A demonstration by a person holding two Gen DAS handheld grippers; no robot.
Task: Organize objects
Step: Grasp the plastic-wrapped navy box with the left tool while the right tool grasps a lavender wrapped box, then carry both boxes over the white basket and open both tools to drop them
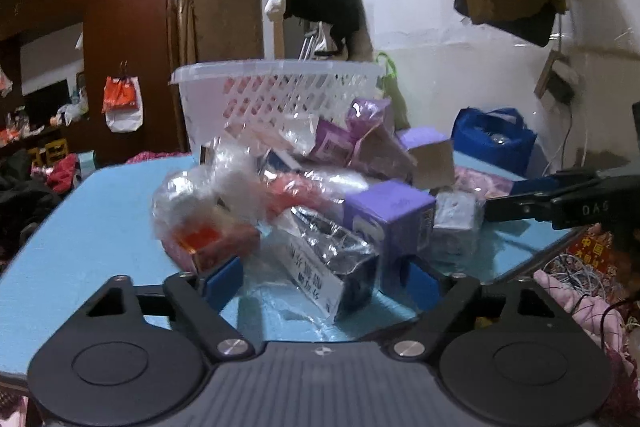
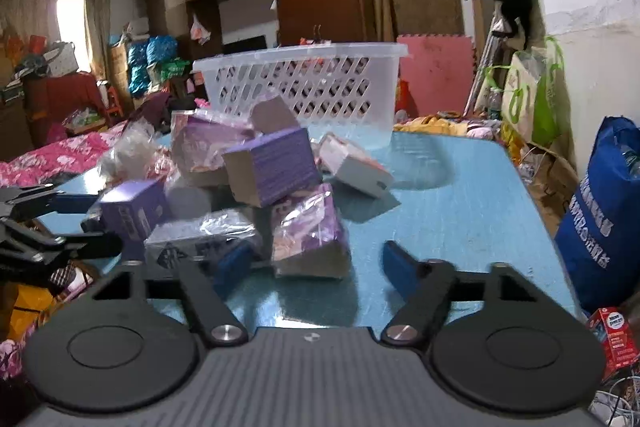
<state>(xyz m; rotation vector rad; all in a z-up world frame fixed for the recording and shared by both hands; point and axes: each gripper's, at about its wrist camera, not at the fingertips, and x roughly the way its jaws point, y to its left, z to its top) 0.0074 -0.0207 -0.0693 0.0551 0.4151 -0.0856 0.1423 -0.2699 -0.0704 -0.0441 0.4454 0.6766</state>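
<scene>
A heap of small packages lies on the blue table in front of a white slotted basket. In the left wrist view my left gripper stands open around a clear-wrapped dark box with a white label and a purple box; its pads do not visibly press on either. In the right wrist view my right gripper is open around a purple wrapped packet, with a gap on the right side. A grey wrapped box lies by its left finger. The basket stands behind the heap.
A red-and-clear wrapped packet sits at the heap's left. A blue bag stands right of the table, a small red box below it. Bare table lies right of the heap. Clothes hang above; a dark wardrobe is behind.
</scene>
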